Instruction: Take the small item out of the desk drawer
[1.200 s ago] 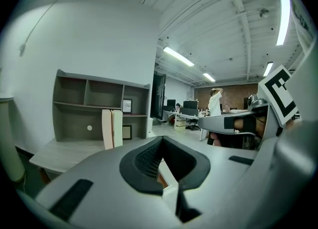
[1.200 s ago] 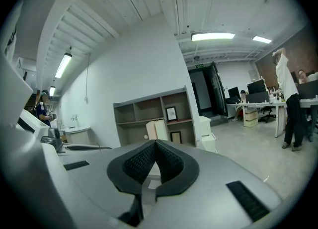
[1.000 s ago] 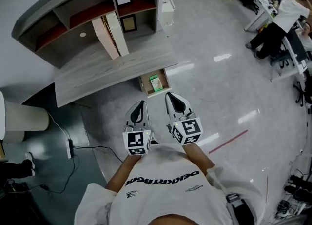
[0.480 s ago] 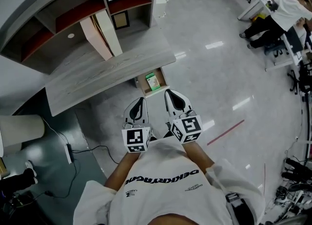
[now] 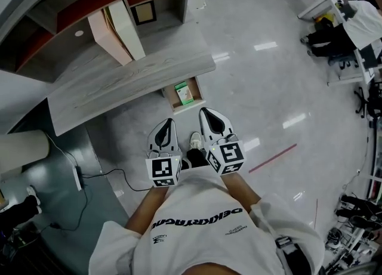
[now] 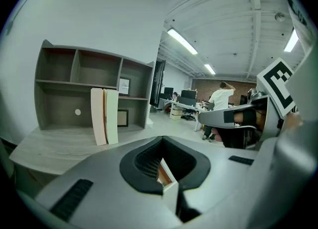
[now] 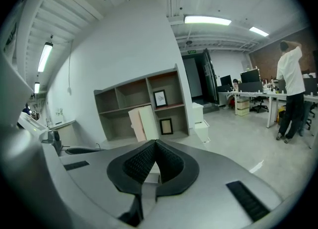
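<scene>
The left gripper (image 5: pixel 168 126) and the right gripper (image 5: pixel 209 116) are both clenched and empty, side by side. Farther away, the small green box (image 5: pixel 183 93) lies in the open drawer (image 5: pixel 200 92) under the desk (image 5: pixel 131 83).

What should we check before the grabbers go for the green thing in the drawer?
1. Drawer open: ok. The drawer stands pulled out from under the desk.
2. Item in sight: ok. The green item lies inside the drawer.
3. Grippers free: ok. Nothing sits between the jaws of the left gripper or the right gripper.
4. Jaws ready to grab: not ok. Both pairs are closed together.
5. Close enough: not ok. Both grippers are held near the person's body, apart from the drawer.
6. Item loose and easy to lift: cannot tell, it is too small to judge.
</scene>
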`<state>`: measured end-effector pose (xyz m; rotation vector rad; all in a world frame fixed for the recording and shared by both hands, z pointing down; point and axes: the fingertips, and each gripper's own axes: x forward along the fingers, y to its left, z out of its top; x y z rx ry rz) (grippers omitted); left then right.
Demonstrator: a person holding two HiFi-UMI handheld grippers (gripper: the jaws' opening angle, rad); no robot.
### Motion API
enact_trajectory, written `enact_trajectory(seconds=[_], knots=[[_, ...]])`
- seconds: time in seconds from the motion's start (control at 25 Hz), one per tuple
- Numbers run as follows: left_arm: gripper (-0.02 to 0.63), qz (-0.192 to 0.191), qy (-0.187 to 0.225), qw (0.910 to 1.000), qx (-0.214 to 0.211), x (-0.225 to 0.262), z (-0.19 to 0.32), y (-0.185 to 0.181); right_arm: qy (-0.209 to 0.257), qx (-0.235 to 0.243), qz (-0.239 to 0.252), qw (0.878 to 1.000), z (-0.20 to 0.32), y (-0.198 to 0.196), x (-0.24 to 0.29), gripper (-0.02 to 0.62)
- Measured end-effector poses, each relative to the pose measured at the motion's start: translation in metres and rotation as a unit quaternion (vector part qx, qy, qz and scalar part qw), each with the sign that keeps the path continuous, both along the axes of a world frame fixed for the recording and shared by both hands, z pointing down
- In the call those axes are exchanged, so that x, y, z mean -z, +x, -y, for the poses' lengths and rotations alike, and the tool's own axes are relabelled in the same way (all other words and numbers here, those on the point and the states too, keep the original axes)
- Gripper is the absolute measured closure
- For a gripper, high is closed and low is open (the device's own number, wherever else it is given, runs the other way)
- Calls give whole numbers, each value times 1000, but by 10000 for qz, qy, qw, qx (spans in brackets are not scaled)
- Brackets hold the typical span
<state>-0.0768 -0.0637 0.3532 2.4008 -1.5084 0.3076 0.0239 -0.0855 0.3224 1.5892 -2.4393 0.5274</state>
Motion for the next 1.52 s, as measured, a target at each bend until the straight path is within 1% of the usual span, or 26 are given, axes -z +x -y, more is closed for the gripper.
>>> enact_trajectory(seconds=[0.24, 0.36, 0.52, 0.92, 1.04, 1.2, 1.36, 1.52], knots=[[591, 138, -206, 9997, 72, -30, 5, 10, -245, 163, -3, 9996, 10, 4, -34, 565], [591, 124, -347, 9992, 138, -43, 5, 14, -367, 234, -21, 9991, 13, 6, -47, 565], [591, 134, -439, 9987, 213, -57, 13, 18, -526, 267, -11, 9983, 22, 8, -64, 565], [591, 22, -809, 9959, 405, -106, 15, 13, -866, 281, -133, 9958, 43, 6, -115, 565], [591, -12, -868, 9952, 451, -120, 14, 13, -933, 278, -179, 9951, 50, 3, -132, 565], [591, 13, -901, 9951, 398, -138, 13, 14, -1120, 244, -188, 9932, 59, -2, -159, 565], [591, -40, -993, 9935, 553, -156, 15, 7, -1264, 235, -218, 9915, 68, -8, -186, 563], [591, -35, -999, 9932, 594, -177, 17, 5, -1415, 240, -347, 9890, 74, -10, -221, 563]])
